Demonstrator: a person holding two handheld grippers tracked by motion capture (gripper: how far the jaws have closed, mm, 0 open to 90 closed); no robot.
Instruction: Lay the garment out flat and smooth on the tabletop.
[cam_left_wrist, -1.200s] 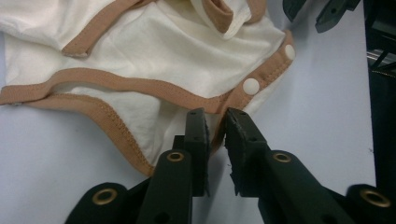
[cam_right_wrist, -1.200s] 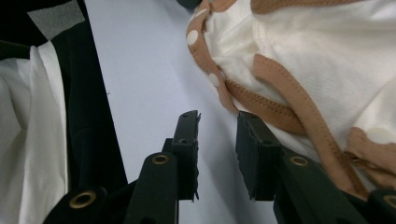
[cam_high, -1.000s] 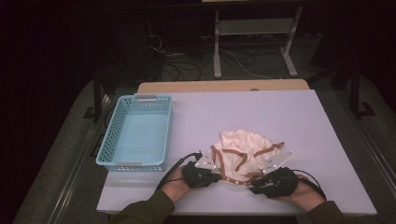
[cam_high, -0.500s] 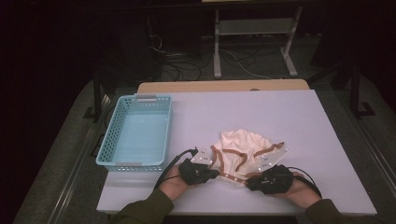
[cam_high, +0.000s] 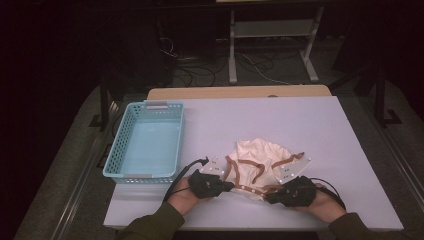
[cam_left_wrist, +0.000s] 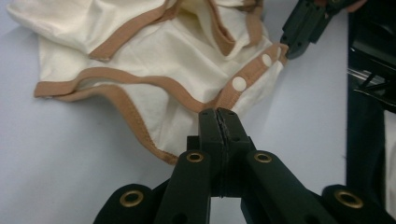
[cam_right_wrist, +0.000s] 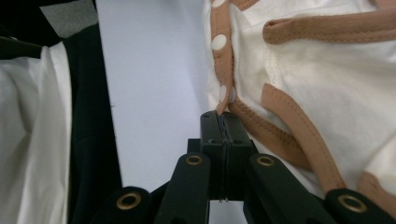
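You're pinching the garment (cam_high: 260, 162) w/ both grippers, left (cam_left_wrist: 219, 116) & right (cam_right_wrist: 223, 119), jaws clamped on near snap trim; soft, light, floppy — it'll sag btwn.

Ahead of my left gripper (cam_high: 227, 187) and right gripper (cam_high: 270, 196), the cream garment (cam_high: 260, 157) is blocking the middle. Beyond it, bare table (cam_high: 280, 115) is lying open. The blue basket (cam_high: 147, 142) is walling off my left gripper's far-left side; right of my right gripper, clear tabletop is running to the edge.
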